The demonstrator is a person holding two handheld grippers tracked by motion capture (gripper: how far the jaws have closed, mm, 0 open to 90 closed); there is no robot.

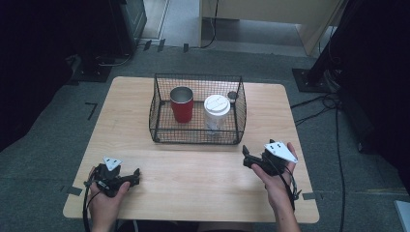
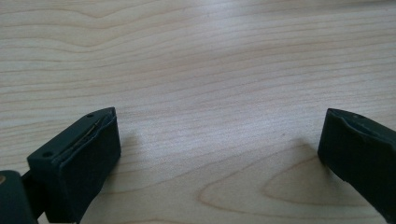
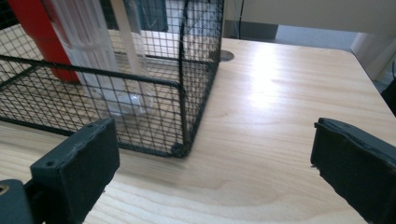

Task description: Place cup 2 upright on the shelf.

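Note:
A black wire basket [image 1: 159, 130] stands at the middle of the wooden table [image 1: 125, 111]. Inside it a red metal cup [image 1: 182, 104] stands upright on the left and a clear cup with a white lid [image 1: 216, 110] on the right. My left gripper [image 1: 137, 175] rests near the front left of the table, open, with bare wood between its jaws [image 2: 219, 140]. My right gripper [image 1: 245, 155] is held at the front right, just short of the basket's near right corner [image 3: 180, 149], open and holding nothing. Through the mesh I see the red cup [image 3: 37, 32] and the clear cup [image 3: 107, 60].
A small round grey disc [image 1: 232, 94] is set in the table behind the basket. Bare wood lies between the two grippers and along the left and right sides of the basket. Cables [image 1: 314, 104] and stands sit on the floor beyond the table.

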